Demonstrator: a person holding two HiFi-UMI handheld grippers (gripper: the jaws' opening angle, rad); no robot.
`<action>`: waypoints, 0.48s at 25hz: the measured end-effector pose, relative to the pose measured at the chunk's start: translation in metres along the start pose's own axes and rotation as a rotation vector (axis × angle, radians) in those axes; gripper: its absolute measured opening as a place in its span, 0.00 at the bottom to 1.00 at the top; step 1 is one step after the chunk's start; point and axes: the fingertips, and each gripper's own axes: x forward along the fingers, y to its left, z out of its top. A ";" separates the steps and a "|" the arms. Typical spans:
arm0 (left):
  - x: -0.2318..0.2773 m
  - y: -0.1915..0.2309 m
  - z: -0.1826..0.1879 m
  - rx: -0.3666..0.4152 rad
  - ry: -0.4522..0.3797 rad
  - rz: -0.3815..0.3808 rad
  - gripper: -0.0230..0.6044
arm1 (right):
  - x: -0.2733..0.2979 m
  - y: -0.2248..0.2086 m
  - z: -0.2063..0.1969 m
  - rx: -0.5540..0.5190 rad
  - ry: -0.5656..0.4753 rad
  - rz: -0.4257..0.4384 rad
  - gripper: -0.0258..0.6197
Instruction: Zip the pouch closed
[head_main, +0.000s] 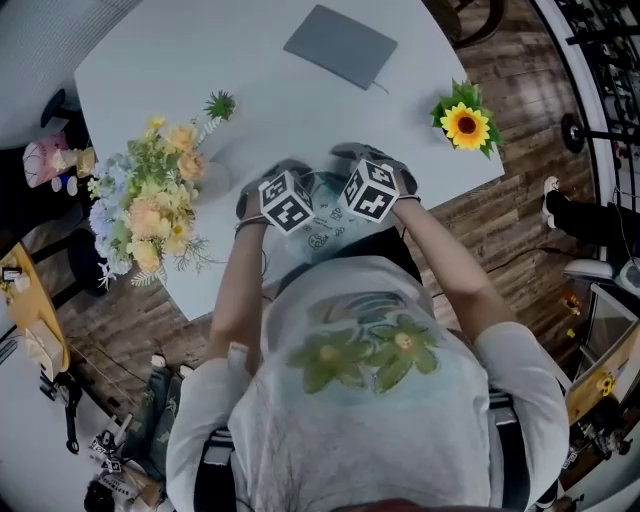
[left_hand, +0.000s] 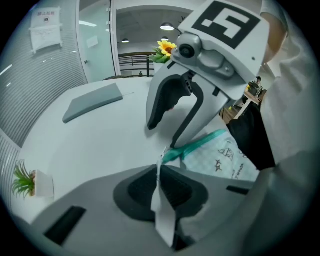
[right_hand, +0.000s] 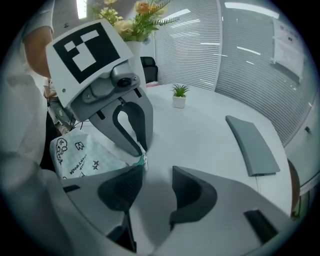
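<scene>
Leftmost on the white table (head_main: 250, 80), well apart from the work: a bouquet (head_main: 150, 200). Next, by the near edge, left gripper (left_hand: 159, 172) pressed together on the white tab (left_hand: 162, 210) at the end of the pouch (left_hand: 220, 157), just beside the teal zipper (left_hand: 195, 147). Hold that pinch firm and draw the tab gently outward to stretch the zipper line straight and flat. Further right, right gripper (right_hand: 157, 175) with tongs spread, nothing between them, tips near the zipper's end. Bring it down onto the slider pull, probably the small piece at that teal end, not onto fabric. Pinch only the pull, then slide along the teeth in 1 steady line against the left anchor, without lifting the pouch. Far right: a sunflower (head_main: 467, 125), out of the way.
</scene>
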 end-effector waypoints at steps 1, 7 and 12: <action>0.000 0.000 0.000 -0.007 -0.003 0.004 0.08 | 0.001 0.001 0.000 -0.016 0.005 0.003 0.34; 0.000 0.001 0.001 -0.016 -0.019 0.021 0.08 | 0.006 0.009 0.001 -0.097 0.020 0.032 0.25; 0.000 0.001 0.001 -0.020 -0.033 0.013 0.08 | 0.007 0.004 -0.001 -0.103 0.029 0.027 0.21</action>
